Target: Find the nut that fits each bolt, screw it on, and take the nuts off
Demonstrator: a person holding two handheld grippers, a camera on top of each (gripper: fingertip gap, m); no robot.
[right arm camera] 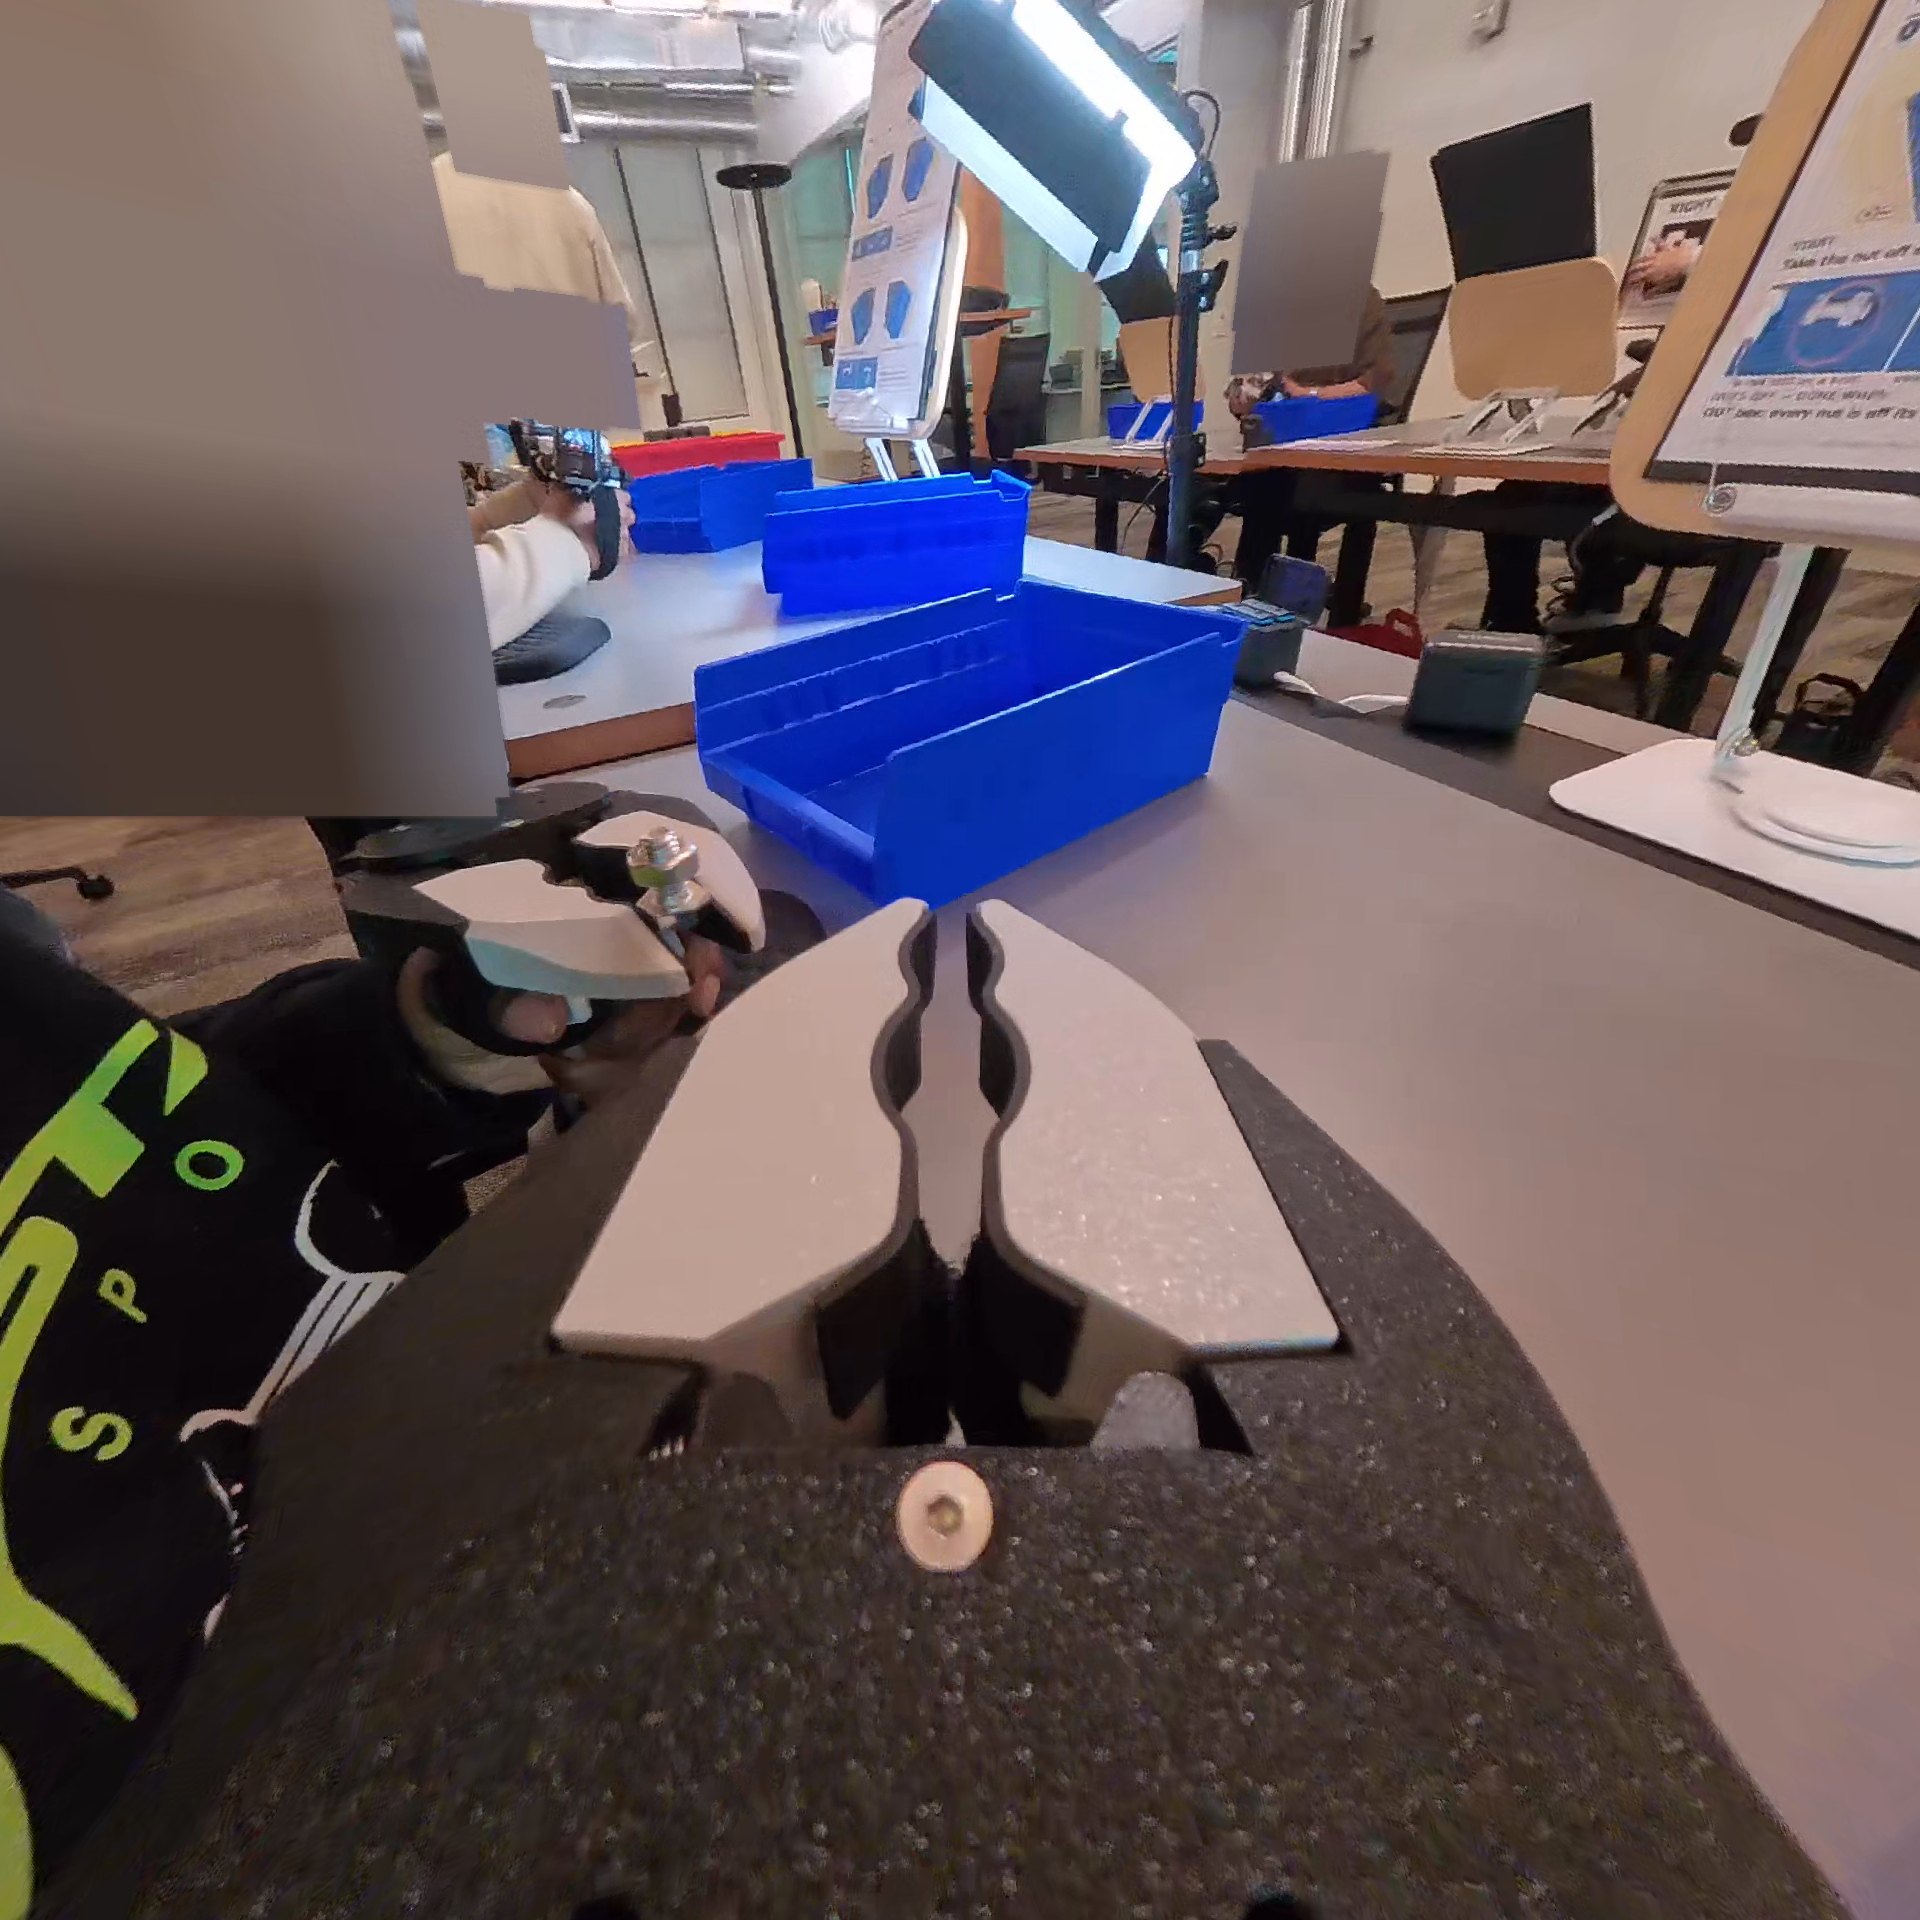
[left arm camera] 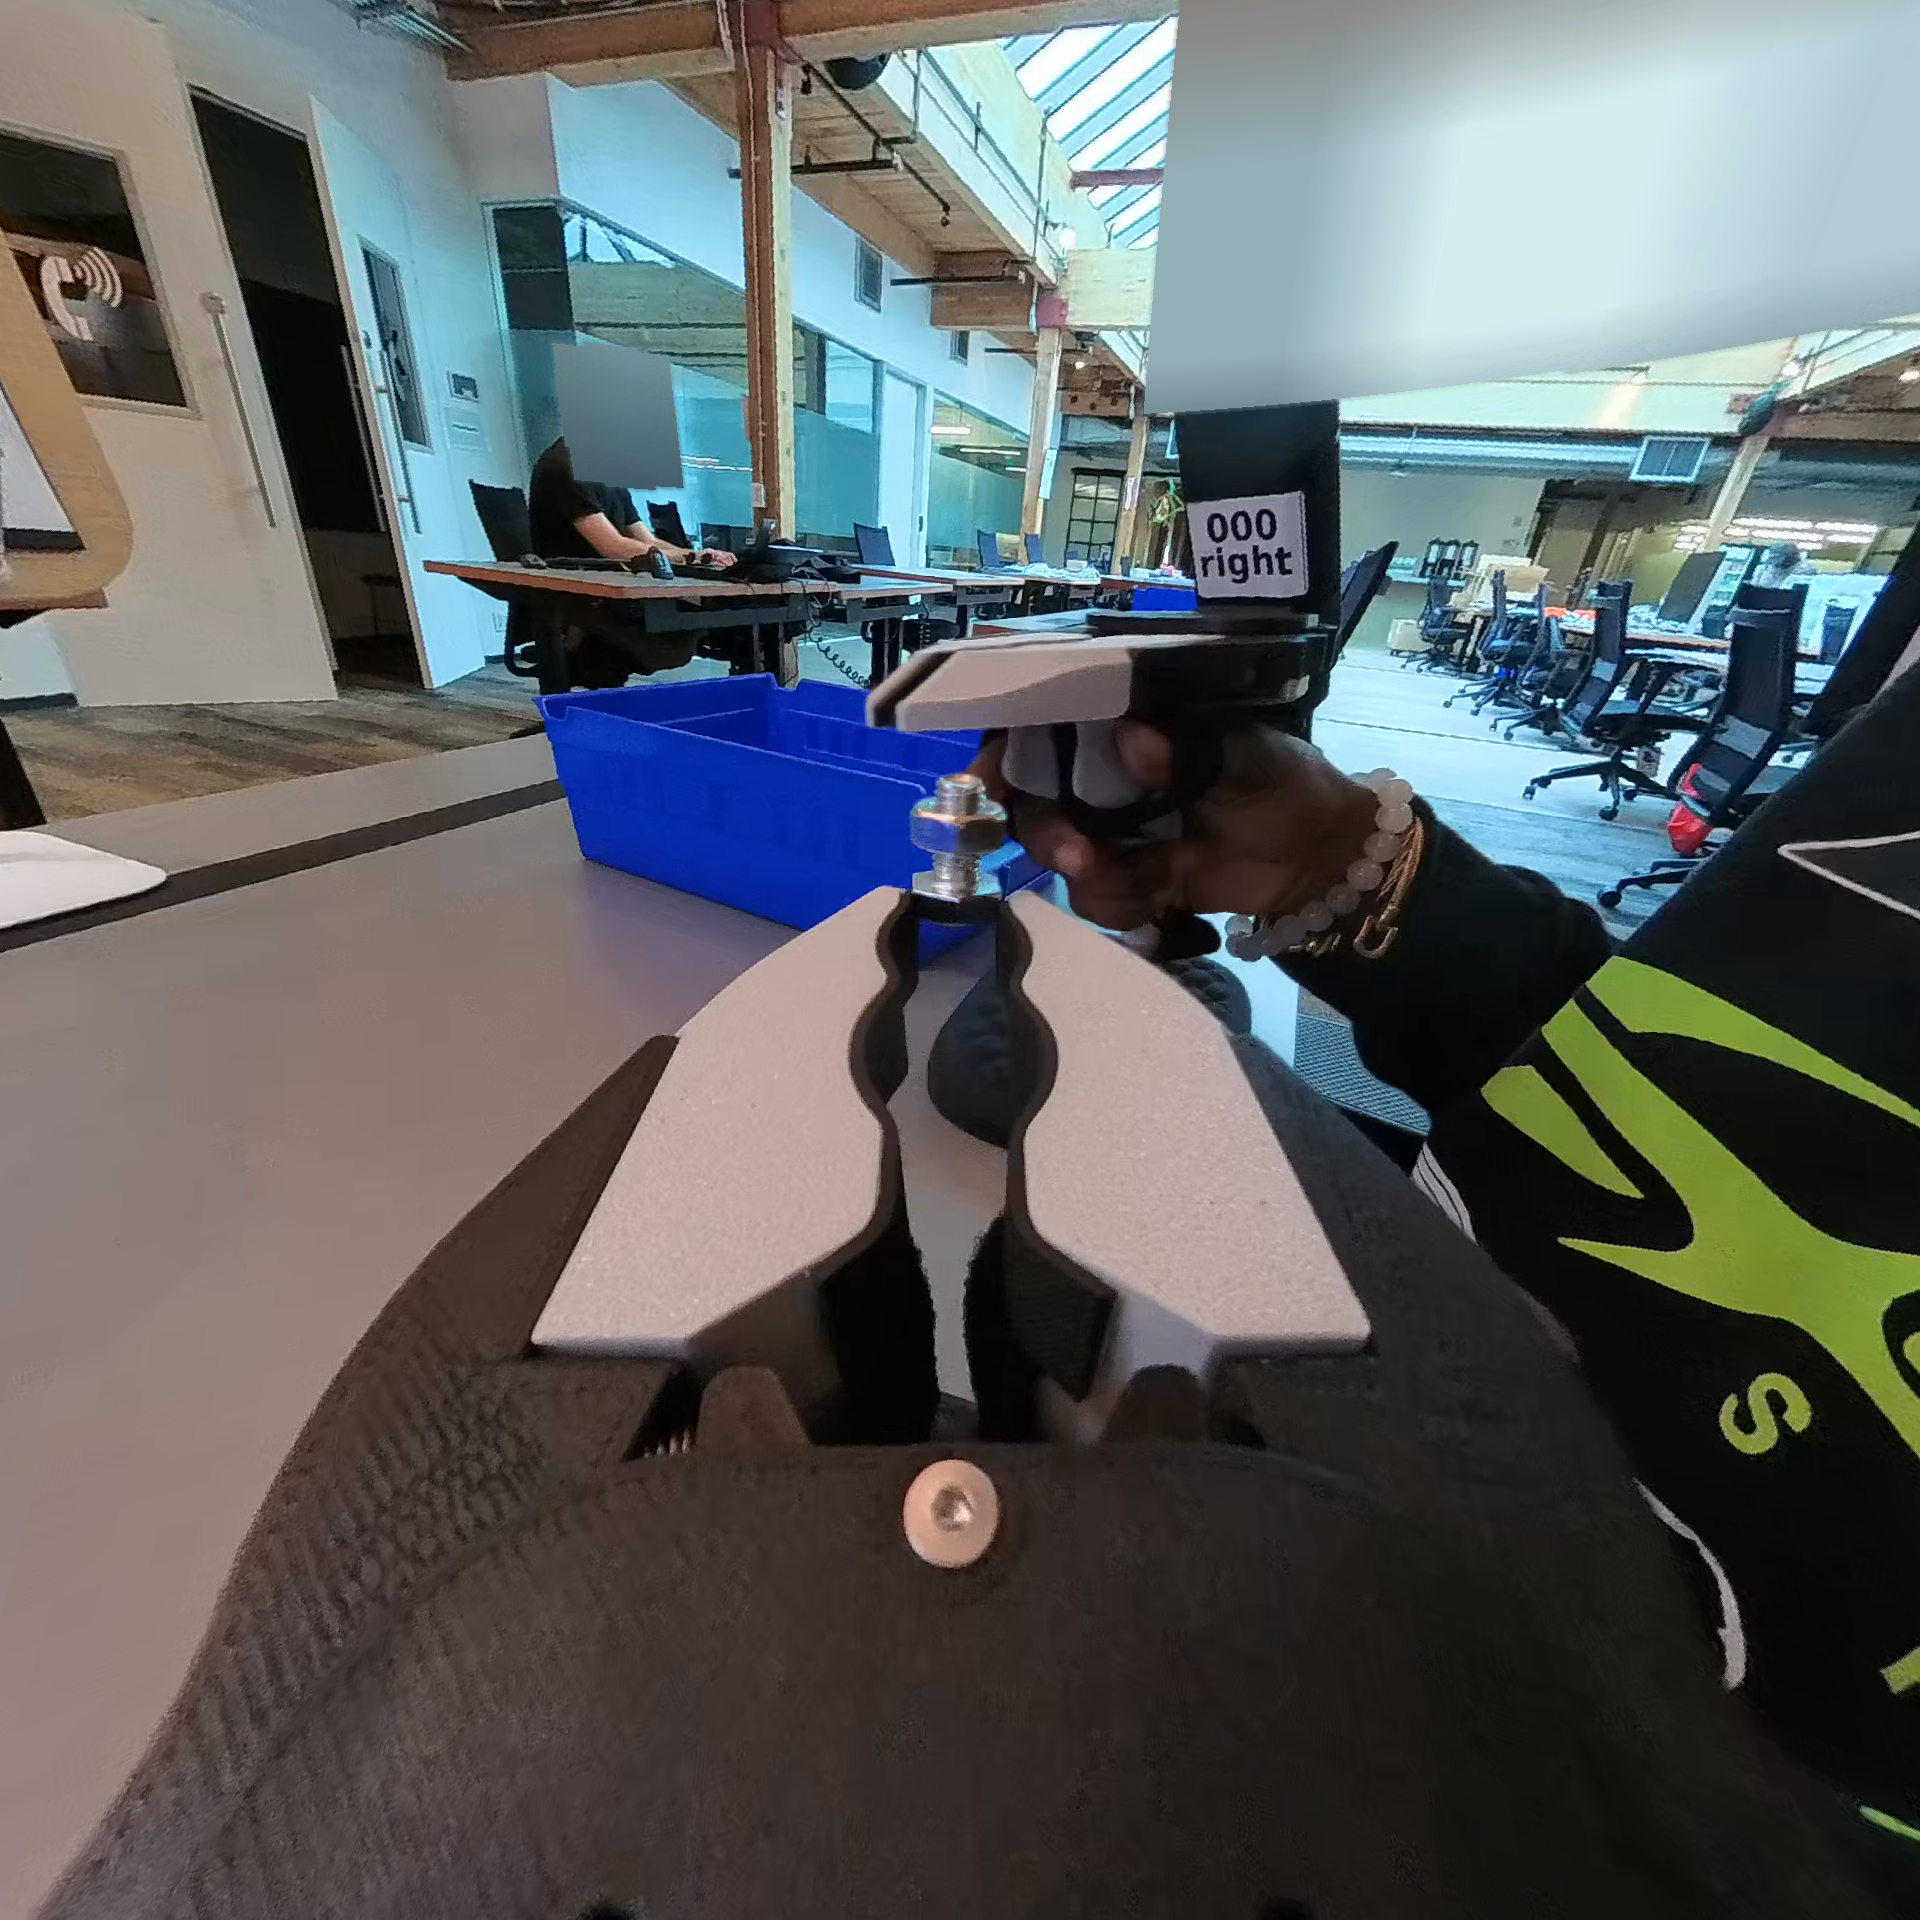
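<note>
My left gripper is shut on the head of a silver bolt and holds it upright above the grey table. A silver nut sits on the thread near the top, with the bolt's end poking out above it. The right wrist view shows the same grasp: left gripper, bolt, nut. My right gripper is shut, with only a thin slit between its fingertips and nothing in it. In the left wrist view it hovers sideways just above and right of the bolt.
An open blue bin stands on the table just beyond both grippers and also shows in the left wrist view. A white stand base and small grey boxes lie at the far right. A second blue bin sits on the neighbouring table. The gap from one gripper's tips to the other's is roughly 6 cm.
</note>
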